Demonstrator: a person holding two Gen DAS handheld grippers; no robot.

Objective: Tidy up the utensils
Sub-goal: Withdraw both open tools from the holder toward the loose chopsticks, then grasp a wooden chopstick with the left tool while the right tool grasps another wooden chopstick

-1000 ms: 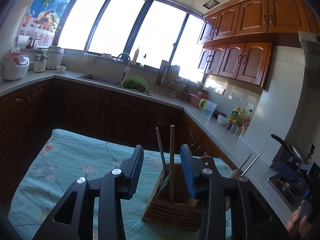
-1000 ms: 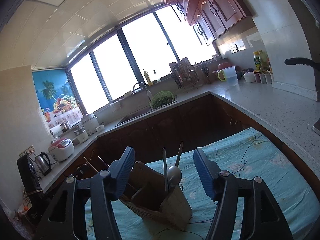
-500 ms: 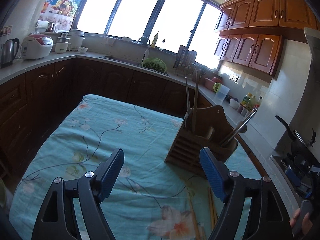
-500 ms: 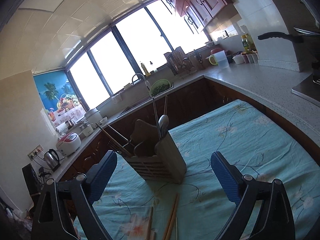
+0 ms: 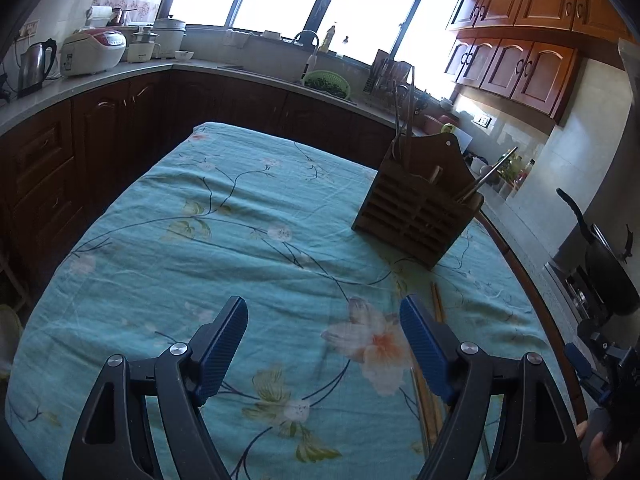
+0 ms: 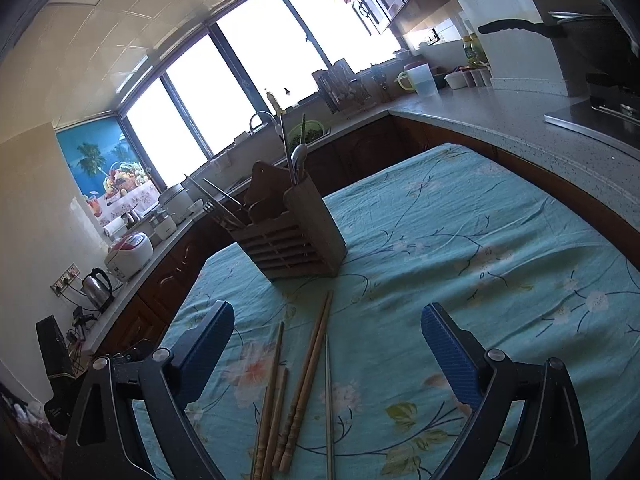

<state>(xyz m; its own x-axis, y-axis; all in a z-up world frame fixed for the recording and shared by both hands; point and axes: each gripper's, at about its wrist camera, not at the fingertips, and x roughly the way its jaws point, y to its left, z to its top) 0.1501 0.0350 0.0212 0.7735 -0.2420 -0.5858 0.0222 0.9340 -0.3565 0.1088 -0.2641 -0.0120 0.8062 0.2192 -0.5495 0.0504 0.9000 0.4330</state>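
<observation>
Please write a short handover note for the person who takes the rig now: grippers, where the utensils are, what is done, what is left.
Left gripper: open, empty, above the cloth.
Right gripper: open, empty, over the loose chopsticks.
Wooden holder stands on the table; it already holds a spoon and several sticks.
Left to do: the wooden chopsticks and one metal stick still lie on the cloth in front of the holder.

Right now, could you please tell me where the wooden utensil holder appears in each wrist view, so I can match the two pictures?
Left wrist view: the wooden utensil holder stands right of centre, on the far right part of the floral tablecloth.
Right wrist view: the holder stands just left of centre, beyond the loose chopsticks.
Shared landmark: the green colander by the sink.
</observation>
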